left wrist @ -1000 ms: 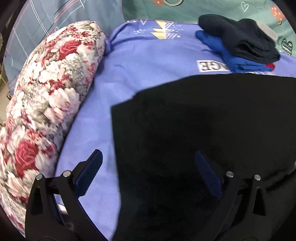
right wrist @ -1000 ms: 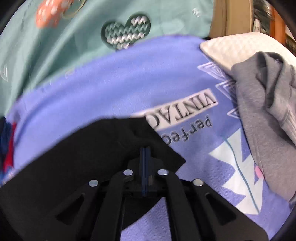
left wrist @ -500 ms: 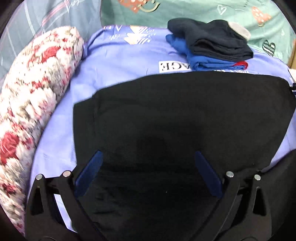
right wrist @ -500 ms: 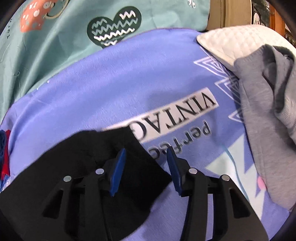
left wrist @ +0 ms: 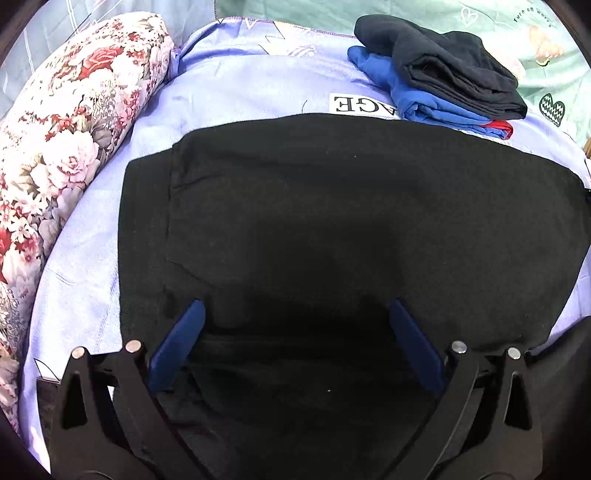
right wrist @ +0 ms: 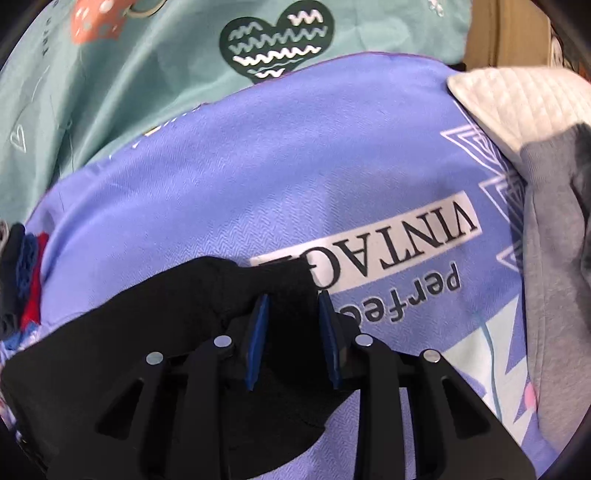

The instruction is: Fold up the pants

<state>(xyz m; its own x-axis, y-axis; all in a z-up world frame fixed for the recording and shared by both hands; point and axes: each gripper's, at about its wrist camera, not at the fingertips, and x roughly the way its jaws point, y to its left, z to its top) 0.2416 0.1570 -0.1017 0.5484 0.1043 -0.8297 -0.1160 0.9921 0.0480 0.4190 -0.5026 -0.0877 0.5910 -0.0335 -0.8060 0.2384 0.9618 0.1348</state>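
Left wrist view: the left gripper (left wrist: 295, 306) is held wide apart, its blue pads (left wrist: 177, 343) spread over the black pants (left wrist: 332, 229), with nothing clasped between them. The pants are spread flat across the purple sheet (left wrist: 236, 85) and a doubled layer is seen along their left side, where one edge is set back from the edge beneath. Whether the pads touch the cloth cannot be told. To the left of the pants, a floral pillow (left wrist: 70, 122) is laid along the sheet's edge, apart from the pants. Beyond the far edge of the pants, a stack of folded clothes (left wrist: 443, 77) is seen, dark on top, blue below, with a strip of red at the bottom. Behind it, teal bedding (left wrist: 498, 22) is spread.

Right wrist view: the right gripper (right wrist: 291, 299) is parted narrowly, and a corner of the pants (right wrist: 184, 314) is seen between and under its pads (right wrist: 258, 332); the pads are not pressed together on it. The corner is laid on the sheet (right wrist: 258, 166), just over the printed word "VINTAGE" (right wrist: 388, 243). To the right, a grey garment (right wrist: 554, 258) is heaped at the sheet's edge, resting partly on a white quilted pillow (right wrist: 517, 99). Beyond the sheet, the teal bedding (right wrist: 110, 92) with a dark heart print (right wrist: 277, 44) is seen. At the far left edge the stack (right wrist: 26, 266) is partly visible.
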